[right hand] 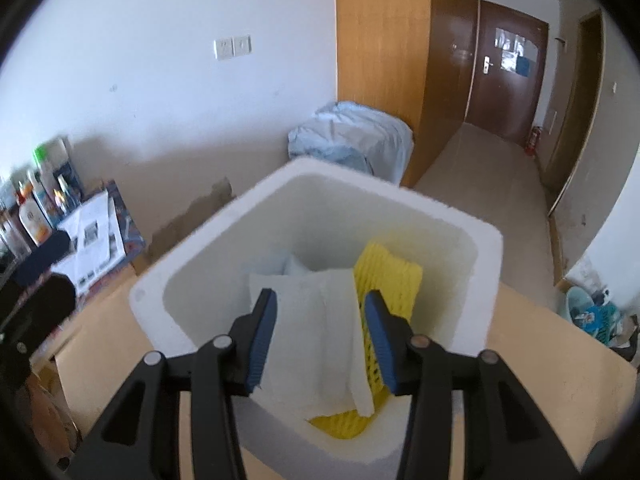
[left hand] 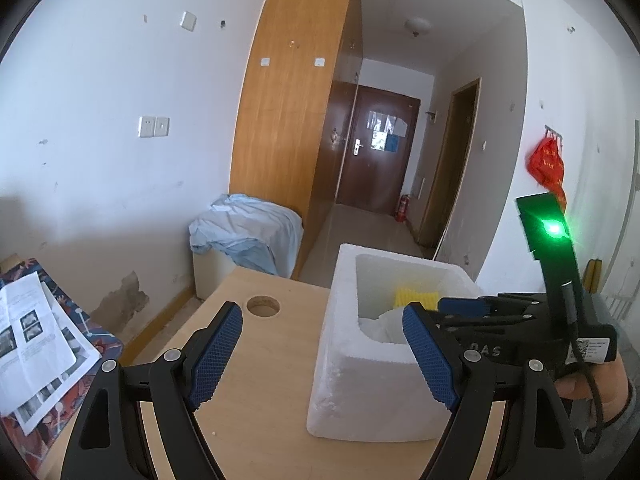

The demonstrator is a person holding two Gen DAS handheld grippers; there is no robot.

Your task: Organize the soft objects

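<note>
A white foam box (left hand: 360, 380) (right hand: 490, 280) stands on the wooden table (left hand: 256, 360). Inside it lie a yellow foam mesh (right hand: 394, 276) (left hand: 416, 298), a white soft sheet (right hand: 316, 320) (left hand: 380, 324) and a pale blue soft piece (right hand: 268, 266) at the back. My right gripper (right hand: 320, 296) (left hand: 460, 304) reaches down into the box from the right. Its jaws stand apart with the white sheet lying loose between them, a gap showing at the right pad. Open and with nothing in it, my left gripper (left hand: 322, 310) hovers over the table just left of the box.
A round hole (left hand: 262, 306) is cut in the tabletop. Printed papers (left hand: 36, 340) lie on a patterned surface at left, with bottles (right hand: 36, 208) behind. A box draped in a blue sheet (left hand: 248, 232) sits by the wooden wardrobe (left hand: 288, 120). A hand (left hand: 592, 384) holds the right gripper.
</note>
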